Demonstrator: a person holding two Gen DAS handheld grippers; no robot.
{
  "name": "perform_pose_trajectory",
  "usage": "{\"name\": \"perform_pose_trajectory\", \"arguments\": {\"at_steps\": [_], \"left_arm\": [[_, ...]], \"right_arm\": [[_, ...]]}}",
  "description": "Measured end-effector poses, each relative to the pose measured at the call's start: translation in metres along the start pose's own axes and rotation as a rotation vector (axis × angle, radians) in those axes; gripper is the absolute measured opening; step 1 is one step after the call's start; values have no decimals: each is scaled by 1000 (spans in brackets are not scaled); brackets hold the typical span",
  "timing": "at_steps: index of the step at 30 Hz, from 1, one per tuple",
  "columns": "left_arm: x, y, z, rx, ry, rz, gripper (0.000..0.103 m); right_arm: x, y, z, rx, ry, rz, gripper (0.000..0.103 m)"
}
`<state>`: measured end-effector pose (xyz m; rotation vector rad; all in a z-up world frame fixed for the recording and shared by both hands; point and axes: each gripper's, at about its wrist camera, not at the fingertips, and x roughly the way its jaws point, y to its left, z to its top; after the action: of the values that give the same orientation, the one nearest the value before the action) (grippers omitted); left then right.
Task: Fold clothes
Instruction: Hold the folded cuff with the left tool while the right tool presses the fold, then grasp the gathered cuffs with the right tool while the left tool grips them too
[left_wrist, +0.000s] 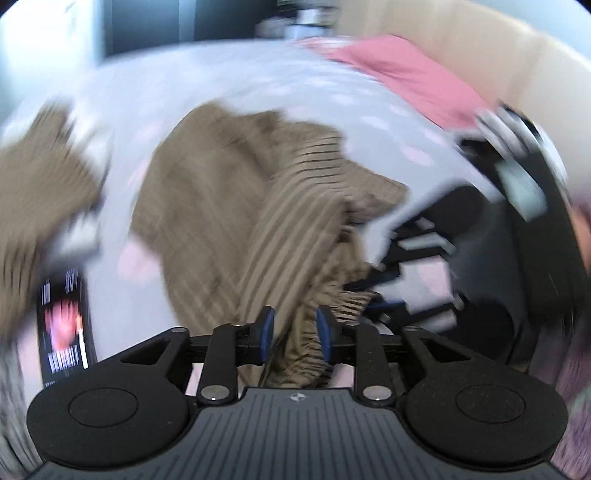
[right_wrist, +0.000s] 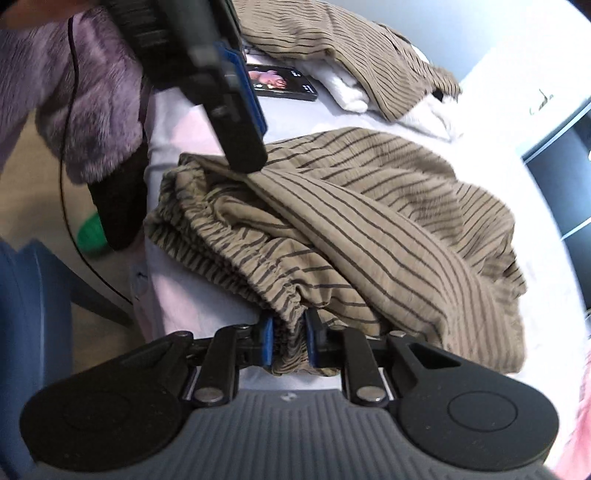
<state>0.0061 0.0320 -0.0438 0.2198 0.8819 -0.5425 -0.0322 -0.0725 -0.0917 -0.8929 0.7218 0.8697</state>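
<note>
From the left wrist camera, badly smeared by motion, I see my left gripper (left_wrist: 295, 334) at the bottom centre of the frame with a gathered fold of the striped trousers (left_wrist: 236, 206) running up between its blue pads (left_wrist: 266, 328). The blur keeps me from telling whether the pads press the cloth or stand just off it. The trousers spread upward across the pale bedsheet (left_wrist: 192, 81) in the middle of the frame. A second striped garment (left_wrist: 33, 192) lies at the left edge, a phone (left_wrist: 64, 325) with a lit screen at the lower left, and a pink cloth (left_wrist: 399, 74) at the upper right. My right gripper (left_wrist: 376, 295) comes in from the right, its tips at the waistband just beside mine.

From the right wrist camera, which is sharp, my right gripper (right_wrist: 288, 339) at the bottom centre is clenched on the elastic waistband (right_wrist: 255, 266) of the trousers (right_wrist: 388, 229), the blue pads (right_wrist: 266, 341) squeezing the bunched cloth. The trousers lie heaped on the bedsheet (right_wrist: 192, 295) from the centre to the right. The left gripper (right_wrist: 247, 158) reaches down from the upper left, its tip at the cloth. Behind it are the phone (right_wrist: 282, 82), the other striped garment (right_wrist: 332, 48) on white cloth (right_wrist: 351, 92), and a fuzzy purple sleeve (right_wrist: 85, 96) at the upper left.
</note>
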Motion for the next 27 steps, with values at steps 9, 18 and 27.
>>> {"name": "perform_pose_trajectory", "arguments": {"at_steps": [9, 18, 27], "left_arm": [[26, -40, -12, 296, 62, 50, 37], [43, -59, -35, 518, 74, 145, 40], [55, -77, -67, 825, 87, 256, 41]], "right_arm": [[1, -16, 2, 90, 0, 57, 19], [4, -28, 5, 160, -1, 85, 19], [0, -36, 3, 210, -10, 124, 20]]}}
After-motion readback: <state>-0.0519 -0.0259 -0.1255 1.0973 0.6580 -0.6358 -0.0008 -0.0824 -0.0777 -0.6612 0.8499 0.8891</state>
